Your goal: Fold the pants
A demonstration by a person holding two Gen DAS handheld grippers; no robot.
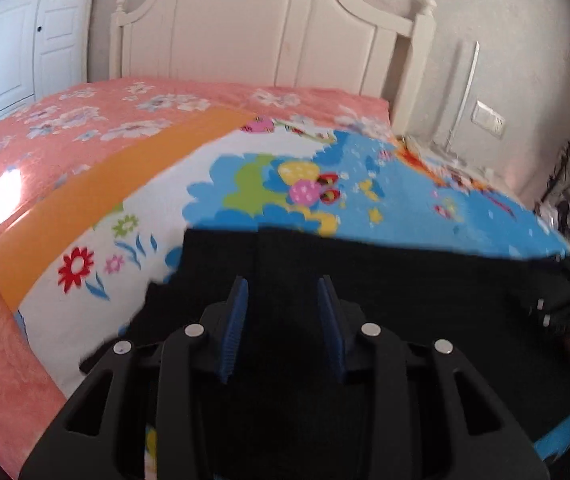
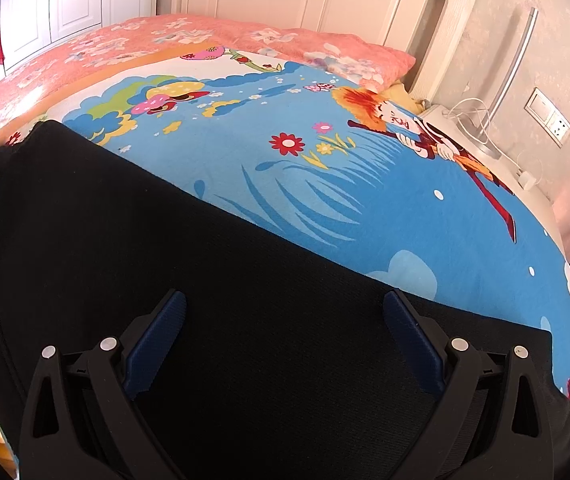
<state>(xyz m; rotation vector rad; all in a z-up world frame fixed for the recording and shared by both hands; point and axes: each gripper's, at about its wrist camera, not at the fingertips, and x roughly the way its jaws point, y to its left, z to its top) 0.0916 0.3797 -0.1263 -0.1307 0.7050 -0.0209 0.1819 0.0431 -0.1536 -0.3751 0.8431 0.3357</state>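
Black pants (image 1: 365, 280) lie spread on a cartoon-print blue sheet on the bed; they also fill the lower half of the right wrist view (image 2: 165, 240). My left gripper (image 1: 283, 284) hovers over the pants near their far edge, jaws partly open with a narrow gap, nothing between the blue pads. My right gripper (image 2: 285, 300) is wide open above the pants, close to their far straight edge, holding nothing.
The cartoon sheet (image 2: 325, 200) lies on a pink floral bedspread (image 1: 65, 120). A white headboard (image 1: 265, 40) stands at the far end. A nightstand with cables (image 2: 473, 128) is at the right. White wardrobe doors (image 1: 5, 40) are at the left.
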